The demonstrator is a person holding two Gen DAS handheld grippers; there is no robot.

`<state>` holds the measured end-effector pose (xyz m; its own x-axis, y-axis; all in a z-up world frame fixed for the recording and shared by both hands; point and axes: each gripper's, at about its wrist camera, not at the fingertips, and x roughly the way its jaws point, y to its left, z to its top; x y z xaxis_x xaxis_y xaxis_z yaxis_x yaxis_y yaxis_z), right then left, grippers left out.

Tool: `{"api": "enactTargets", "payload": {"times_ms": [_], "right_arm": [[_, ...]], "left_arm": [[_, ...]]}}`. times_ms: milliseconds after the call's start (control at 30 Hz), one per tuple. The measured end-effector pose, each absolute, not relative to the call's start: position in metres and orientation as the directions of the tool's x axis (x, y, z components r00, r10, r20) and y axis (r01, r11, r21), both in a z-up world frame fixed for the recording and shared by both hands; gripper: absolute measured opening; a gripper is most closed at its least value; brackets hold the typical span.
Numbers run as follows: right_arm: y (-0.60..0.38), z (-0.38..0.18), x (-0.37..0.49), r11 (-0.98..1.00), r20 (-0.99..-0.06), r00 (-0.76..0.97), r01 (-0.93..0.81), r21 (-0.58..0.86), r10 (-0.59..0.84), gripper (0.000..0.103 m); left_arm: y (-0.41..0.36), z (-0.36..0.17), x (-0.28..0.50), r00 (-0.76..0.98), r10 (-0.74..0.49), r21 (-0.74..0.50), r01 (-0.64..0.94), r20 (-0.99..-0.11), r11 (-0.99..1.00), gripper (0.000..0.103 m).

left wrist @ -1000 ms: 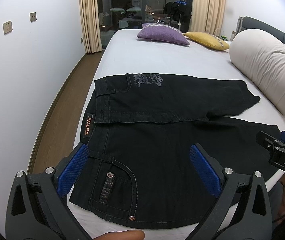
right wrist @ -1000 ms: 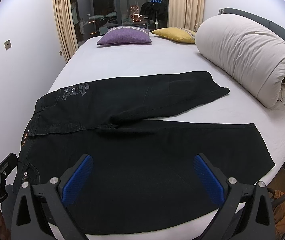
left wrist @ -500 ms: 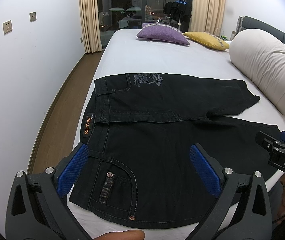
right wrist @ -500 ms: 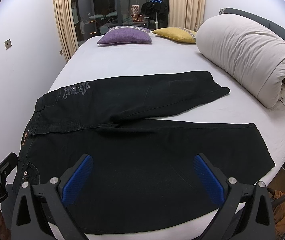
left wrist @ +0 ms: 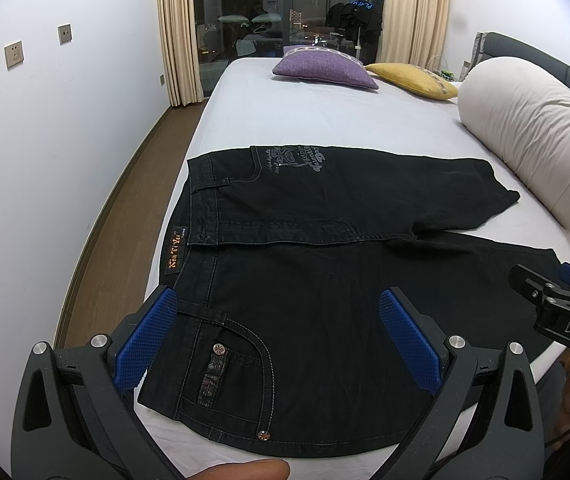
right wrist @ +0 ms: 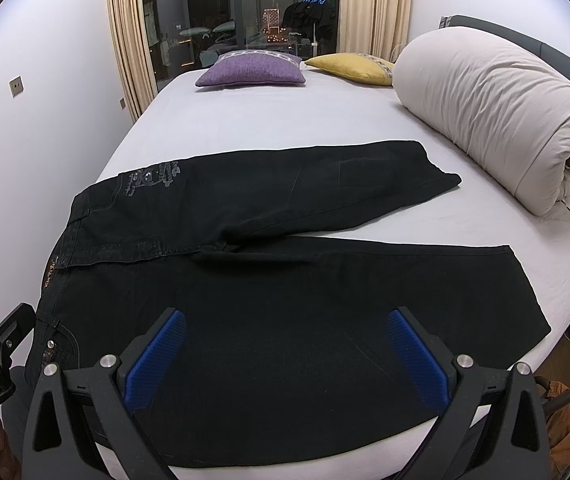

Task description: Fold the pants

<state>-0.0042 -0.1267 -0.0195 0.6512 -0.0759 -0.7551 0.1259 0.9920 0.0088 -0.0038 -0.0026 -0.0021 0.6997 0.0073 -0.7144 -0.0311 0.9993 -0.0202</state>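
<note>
Left wrist view: the left gripper [left wrist: 275, 342] hangs with its jaws spread wide and nothing between them, above the waist end of the black pants [left wrist: 325, 264], which lie flat on the bed [left wrist: 325, 120].

Right wrist view: the right gripper [right wrist: 283, 354] is likewise spread and empty over the near leg of the pants [right wrist: 285, 280], legs splayed toward the rolled duvet [right wrist: 497, 112]

White-sheeted bed [right wrist: 269, 120] under black pants [right wrist: 285, 300], purple cushion [right wrist: 251, 70], yellow cushion [right wrist: 351, 66], rolled duvet [right wrist: 497, 108].
</note>
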Motion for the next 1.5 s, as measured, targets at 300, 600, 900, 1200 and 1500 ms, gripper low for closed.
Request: {"api": "enactTargets", "payload": {"times_ms": [300, 600, 900, 1200, 1500], "right_arm": [[-0.128, -0.02, -0.004, 0.992, -0.757, 0.649, 0.123, 0.006, -0.076, 0.103], [-0.126, -0.02, -0.004, 0.993, -0.76, 0.646, 0.119, 0.006, -0.073, 0.103], [-0.123, -0.021, -0.005, 0.993, -0.763, 0.643, 0.117, 0.005, -0.072, 0.103], [-0.124, -0.026, -0.001, 0.994, -0.772, 0.632, 0.114, 0.004, -0.07, 0.103], [-0.126, -0.042, 0.013, 0.996, -0.801, 0.597, 0.091, 0.015, -0.042, 0.103]], "left_arm": [[-0.003, -0.002, -0.003, 0.699, 0.007, -0.02, -0.031, -0.715, 0.999, 0.103], [-0.003, -0.002, -0.003, 0.699, 0.007, -0.02, -0.03, -0.715, 0.999, 0.103], [-0.005, -0.007, -0.005, 0.697, 0.007, -0.019, -0.03, -0.717, 0.999, 0.103], [-0.006, -0.015, -0.007, 0.693, 0.01, -0.009, -0.024, -0.72, 1.0, 0.103], [-0.001, -0.027, 0.018, 0.671, -0.012, 0.017, 0.037, -0.741, 0.999, 0.103]]}}
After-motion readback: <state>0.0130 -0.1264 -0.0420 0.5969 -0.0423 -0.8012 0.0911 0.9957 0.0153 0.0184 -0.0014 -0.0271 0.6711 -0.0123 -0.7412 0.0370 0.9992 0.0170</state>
